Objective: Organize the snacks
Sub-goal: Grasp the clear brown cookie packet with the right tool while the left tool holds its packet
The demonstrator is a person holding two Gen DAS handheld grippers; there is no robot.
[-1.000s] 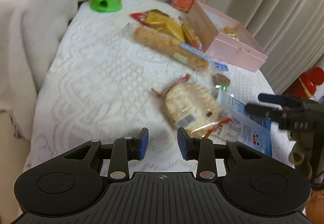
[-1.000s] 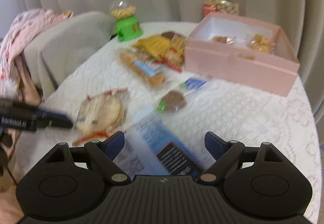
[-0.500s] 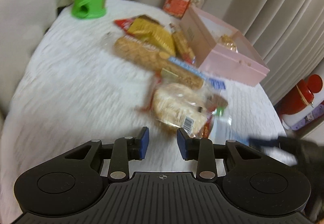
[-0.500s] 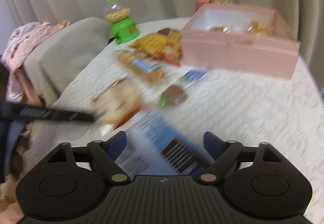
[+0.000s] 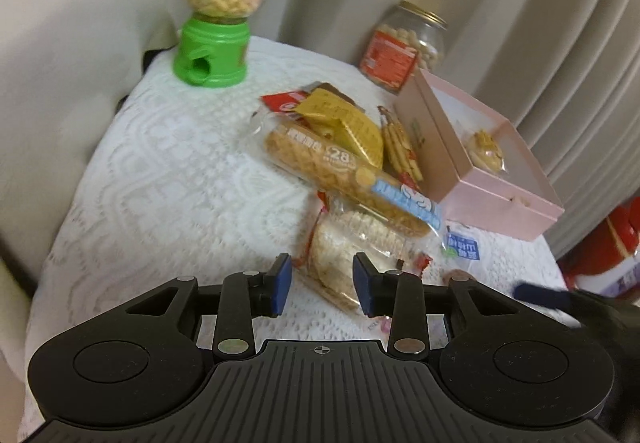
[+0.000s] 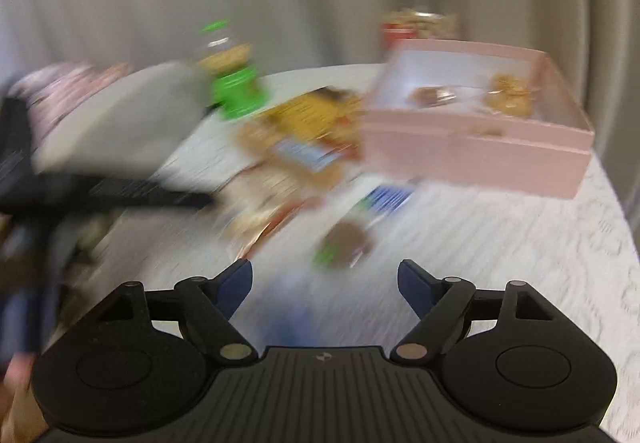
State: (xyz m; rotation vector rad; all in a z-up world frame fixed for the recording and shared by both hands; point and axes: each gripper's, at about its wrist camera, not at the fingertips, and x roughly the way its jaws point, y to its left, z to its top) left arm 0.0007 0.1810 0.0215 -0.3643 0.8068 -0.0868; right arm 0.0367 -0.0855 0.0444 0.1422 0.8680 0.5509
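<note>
Left gripper [image 5: 322,280] advanced onto cracker pack [image 5: 352,255], jaws just widening, straddling it; right gripper [image 6: 325,281] jaws open, empty.

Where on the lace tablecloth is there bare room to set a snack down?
Bare cloth lies between the grey cushion, the green dispenser and the snack pile. The right wrist view shows another bare stretch in front of the pink box. It is crowded from the round cracker bag up to the box.

Left wrist view: angled down, close over the rice-cracker packet [image 5: 352,255]. Right wrist view: blurred, angled down. Shared by both: pink box [image 5: 496,179] [image 6: 476,147], green candy dispenser [image 5: 214,43] [image 6: 236,91].
</note>
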